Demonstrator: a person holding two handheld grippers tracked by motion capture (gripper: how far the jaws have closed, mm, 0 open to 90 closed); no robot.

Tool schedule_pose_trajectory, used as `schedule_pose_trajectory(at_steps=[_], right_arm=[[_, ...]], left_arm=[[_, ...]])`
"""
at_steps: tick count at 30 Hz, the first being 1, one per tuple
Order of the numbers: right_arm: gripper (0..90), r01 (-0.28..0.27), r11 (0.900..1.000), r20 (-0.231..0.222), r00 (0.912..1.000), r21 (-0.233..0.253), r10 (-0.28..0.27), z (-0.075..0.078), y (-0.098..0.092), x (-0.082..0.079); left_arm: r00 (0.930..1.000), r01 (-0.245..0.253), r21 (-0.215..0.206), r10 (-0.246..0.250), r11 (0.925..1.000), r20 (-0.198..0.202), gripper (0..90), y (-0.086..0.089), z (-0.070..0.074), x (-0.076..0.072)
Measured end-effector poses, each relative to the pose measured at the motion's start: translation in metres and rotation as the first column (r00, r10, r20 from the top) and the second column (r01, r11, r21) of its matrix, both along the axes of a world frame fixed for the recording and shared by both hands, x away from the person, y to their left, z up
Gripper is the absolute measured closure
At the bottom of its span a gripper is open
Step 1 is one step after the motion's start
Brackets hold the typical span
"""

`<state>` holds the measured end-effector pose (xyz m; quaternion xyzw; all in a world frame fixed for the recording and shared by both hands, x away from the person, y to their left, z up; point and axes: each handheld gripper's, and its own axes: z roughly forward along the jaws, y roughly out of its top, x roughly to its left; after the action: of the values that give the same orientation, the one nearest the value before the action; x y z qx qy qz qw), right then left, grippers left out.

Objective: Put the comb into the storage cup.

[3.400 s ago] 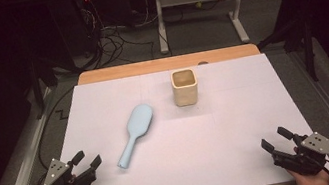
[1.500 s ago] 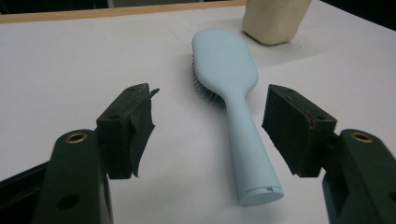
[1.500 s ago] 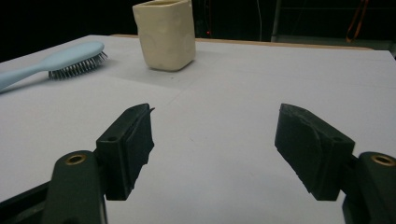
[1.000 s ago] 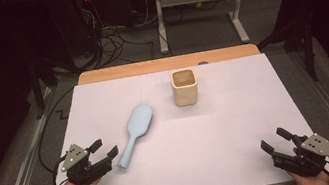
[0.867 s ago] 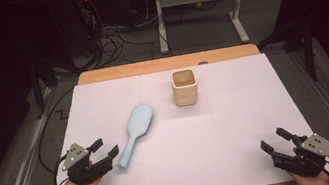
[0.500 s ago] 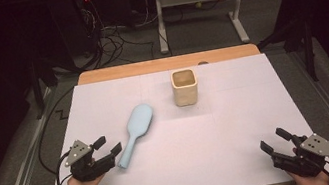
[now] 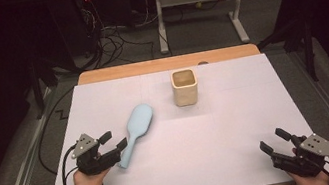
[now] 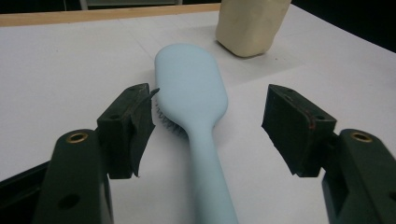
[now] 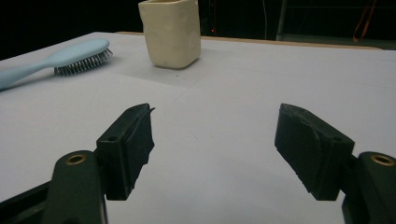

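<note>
— Brush (image 8: 196, 112) handle runs straight up between the left gripper (image 8: 208, 116) jaws, yes?

— Yes. The jaws stand wide apart, one on each side of the handle, and neither pad touches it. In the left gripper view the handle passes nearer the left jaw, with a wider gap to the right one.

— How does the brush lie?

— Bristles down on the white table (image 7: 239, 125), back up, head pointing away from the gripper toward the cup (image 8: 252, 23). From above, the brush (image 7: 135, 133) lies aslant on the left half of the table, its handle end at the left gripper (image 7: 113, 144).

— And the cup?

— Upright, beyond the brush head and a little to its right, apart from it.

— The right gripper (image 9: 212, 135)?

— Its jaws are spread wide too, with bare table between them. It sits at the near right corner (image 7: 277, 142), well apart from the brush; in its own view, brush (image 9: 60, 58) and cup (image 9: 170, 32) stand far off to the left.
</note>
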<state>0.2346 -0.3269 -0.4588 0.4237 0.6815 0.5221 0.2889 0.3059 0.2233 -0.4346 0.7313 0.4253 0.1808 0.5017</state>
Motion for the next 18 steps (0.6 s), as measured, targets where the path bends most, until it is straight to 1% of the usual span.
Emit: schedule_pose_trajectory(at_steps=[4,7,11,15,18], right_arm=[[28.3,-0.001,1.0,0.001,1.0,-0.001,0.001,0.0,0.0,0.0],[28.3,-0.001,1.0,0.0,1.0,0.0,0.001,0.0,0.0,0.0],[28.3,-0.003,1.0,0.0,1.0,0.001,0.003,0.0,0.0,0.0],[28.3,-0.003,1.0,-0.005,1.0,0.005,0.003,0.0,0.0,0.0],[28.3,-0.004,1.0,-0.005,1.0,0.004,0.004,0.0,0.0,0.0]], left_arm=[[1.0,0.007,0.01,-0.007,0.9999,0.001,34.2,-0.006,0.002,0.004],[0.9999,0.011,0.006,-0.011,0.9999,0.0,34.1,-0.009,0.003,0.006],[0.9998,0.02,0.015,-0.02,0.9997,-0.002,34.0,-0.015,0.004,0.011],[0.9997,0.02,0.023,-0.02,0.9995,-0.015,34.1,-0.019,0.005,0.016],[0.9996,0.013,0.043,-0.012,0.999,-0.026,34.1,-0.021,0.009,0.019]])
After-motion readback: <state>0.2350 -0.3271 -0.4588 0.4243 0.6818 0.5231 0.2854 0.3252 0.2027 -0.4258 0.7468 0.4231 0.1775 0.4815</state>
